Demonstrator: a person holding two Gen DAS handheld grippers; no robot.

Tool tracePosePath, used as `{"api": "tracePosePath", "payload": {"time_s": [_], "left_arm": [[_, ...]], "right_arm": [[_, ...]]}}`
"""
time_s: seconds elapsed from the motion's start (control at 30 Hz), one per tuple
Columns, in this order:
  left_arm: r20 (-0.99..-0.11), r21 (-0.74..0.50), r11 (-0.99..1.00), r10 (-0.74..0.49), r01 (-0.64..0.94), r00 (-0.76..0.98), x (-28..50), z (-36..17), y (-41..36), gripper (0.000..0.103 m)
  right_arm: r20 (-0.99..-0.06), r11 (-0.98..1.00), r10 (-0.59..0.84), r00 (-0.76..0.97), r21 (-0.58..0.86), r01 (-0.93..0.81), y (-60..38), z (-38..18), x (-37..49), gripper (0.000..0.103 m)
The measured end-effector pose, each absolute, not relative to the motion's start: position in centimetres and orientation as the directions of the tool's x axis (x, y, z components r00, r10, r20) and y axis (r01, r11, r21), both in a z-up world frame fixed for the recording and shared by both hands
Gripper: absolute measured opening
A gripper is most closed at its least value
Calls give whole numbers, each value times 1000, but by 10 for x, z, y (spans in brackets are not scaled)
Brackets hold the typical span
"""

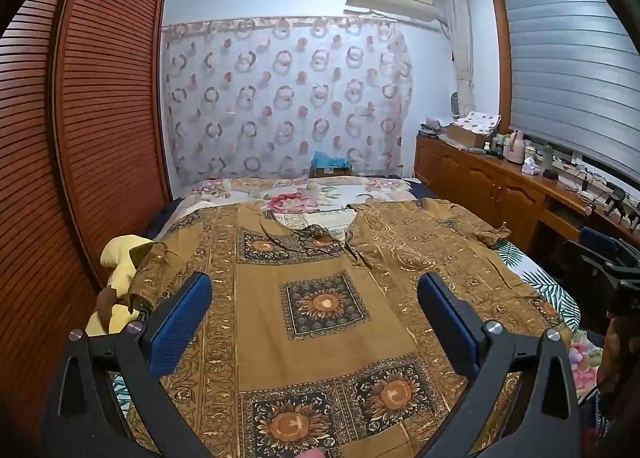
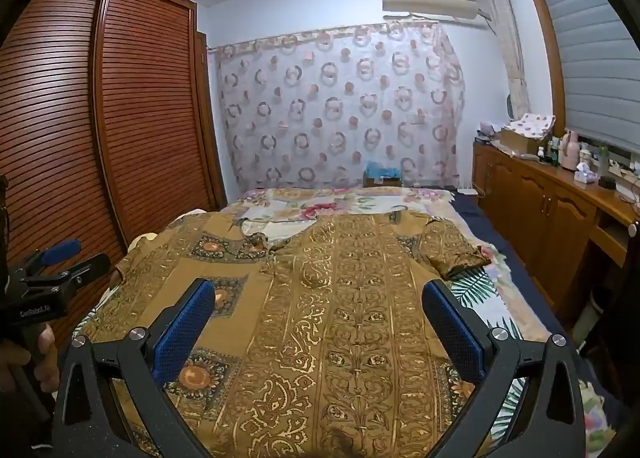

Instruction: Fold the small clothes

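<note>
A brown and gold patterned short-sleeved shirt (image 1: 320,342) (image 2: 344,258) lies spread flat on the bed, collar at the far end and sleeves out to both sides. My left gripper (image 1: 315,284) hovers over the shirt's near left half. Its blue-padded fingers (image 1: 180,322) stand wide apart, with only cloth showing below the gap. My right gripper (image 2: 319,289) hangs over the near right half, equally open and empty. In the right wrist view the left gripper (image 2: 76,256) shows at the left edge, held by a hand (image 2: 24,358).
A louvred wooden wardrobe (image 1: 100,117) runs close along the bed's left side. A yellow soft toy (image 1: 118,266) lies by the left sleeve. A wooden cabinet (image 2: 560,197) topped with bottles lines the right wall. The floral bedsheet (image 1: 304,193) shows beyond the collar.
</note>
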State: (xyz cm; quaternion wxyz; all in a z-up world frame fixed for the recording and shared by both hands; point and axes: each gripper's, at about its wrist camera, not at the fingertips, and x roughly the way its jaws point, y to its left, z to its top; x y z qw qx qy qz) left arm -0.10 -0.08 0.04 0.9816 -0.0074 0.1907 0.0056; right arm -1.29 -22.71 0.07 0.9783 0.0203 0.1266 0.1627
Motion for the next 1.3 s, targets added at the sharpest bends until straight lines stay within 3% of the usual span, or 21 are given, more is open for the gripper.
{"api": "tracePosePath", "payload": {"time_s": [1.3], "left_arm": [[-379, -12, 1000, 11, -16, 926, -2, 6, -2, 103]], "right_arm": [[-235, 947, 321, 918, 89, -308, -228, 1, -15, 103]]}}
